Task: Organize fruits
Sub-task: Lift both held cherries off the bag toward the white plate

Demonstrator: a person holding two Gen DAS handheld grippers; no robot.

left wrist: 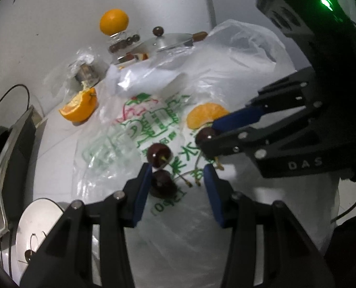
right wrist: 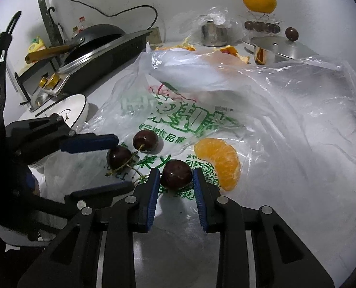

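While the right claw (right wrist: 176,180) brackets a cherry (right wrist: 176,177) unclamped and the left claw (left wrist: 178,180) stands open and empty, the cherry may be rolled off the slippery plastic bag (right wrist: 286,110).

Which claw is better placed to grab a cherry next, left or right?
Right, probably. The right claw is open with one cherry already squarely between its fingers on the plastic bag. The left claw is open too, but its nearest cherry sits against one finger, off-centre.

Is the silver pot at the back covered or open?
Covered. The metal lid with its dark round knob sits on the pot, though slightly askew.
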